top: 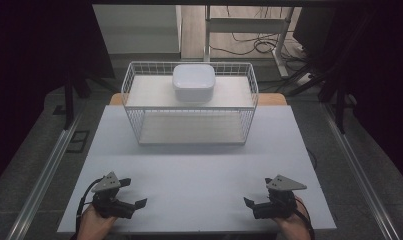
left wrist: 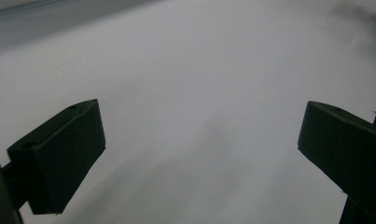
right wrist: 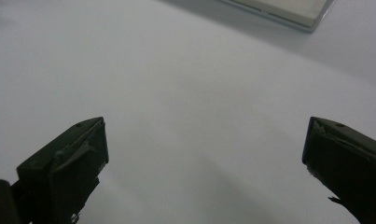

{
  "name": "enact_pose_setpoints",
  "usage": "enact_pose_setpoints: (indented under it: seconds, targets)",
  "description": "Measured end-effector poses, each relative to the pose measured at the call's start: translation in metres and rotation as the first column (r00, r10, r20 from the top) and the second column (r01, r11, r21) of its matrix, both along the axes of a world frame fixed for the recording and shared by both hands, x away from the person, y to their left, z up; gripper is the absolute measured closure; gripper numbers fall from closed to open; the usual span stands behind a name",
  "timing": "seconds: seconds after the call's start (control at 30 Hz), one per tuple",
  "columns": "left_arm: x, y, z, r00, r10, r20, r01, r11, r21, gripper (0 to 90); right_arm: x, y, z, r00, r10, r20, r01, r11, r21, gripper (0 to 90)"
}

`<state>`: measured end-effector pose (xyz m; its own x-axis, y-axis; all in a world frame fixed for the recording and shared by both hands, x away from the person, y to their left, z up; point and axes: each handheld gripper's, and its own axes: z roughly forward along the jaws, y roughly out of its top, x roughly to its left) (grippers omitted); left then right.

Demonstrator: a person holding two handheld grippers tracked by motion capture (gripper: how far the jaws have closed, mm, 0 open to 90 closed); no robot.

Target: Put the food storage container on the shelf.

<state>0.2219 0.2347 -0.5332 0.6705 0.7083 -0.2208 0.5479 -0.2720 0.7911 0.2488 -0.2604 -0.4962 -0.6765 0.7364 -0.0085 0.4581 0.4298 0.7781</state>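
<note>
White table (top: 199, 175) is lying bare between 2 grippers, left gripper (top: 131, 194) and right gripper (top: 256, 196), fingers spread, empty; lidded box (top: 193, 81) sitting atop wire rack (top: 134, 95), far ahead, equally distant.

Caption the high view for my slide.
Two open grippers, left and right, rest near a table holding a white box on a wire rack.

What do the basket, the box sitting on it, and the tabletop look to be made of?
Wire basket: thin metal wire with a white coating, judging by the open grid; it appears to lie on its side. White lidded box: probably plastic, with rounded corners, a smooth skin and a soft sheen. Tabletop: a matte white board, laminate or painted; the look leaves that open.
</note>
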Motion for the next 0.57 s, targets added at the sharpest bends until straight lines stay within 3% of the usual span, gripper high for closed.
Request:
enact_pose_setpoints:
  seconds: [0.2,0.4,0.57]
  targets:
    - [-0.001,0.0,-0.005,0.9995,-0.011,-0.031,0.011,0.9999,0.007,0.3,-0.004,-0.005,-0.005,0.9996,-0.012,-0.024,0.011,0.9997,-0.022,0.0]
    - [0.0,0.003,-0.006,0.9988,-0.003,-0.048,0.002,0.9998,-0.021,0.3,-0.005,-0.011,-0.011,0.9957,-0.034,-0.086,0.031,0.999,-0.033,0.0]
    - [0.001,0.002,-0.007,0.9982,-0.001,-0.06,0.0,0.9997,-0.024,0.3,-0.004,-0.012,-0.014,0.9935,-0.046,-0.104,0.041,0.9979,-0.05,0.0]
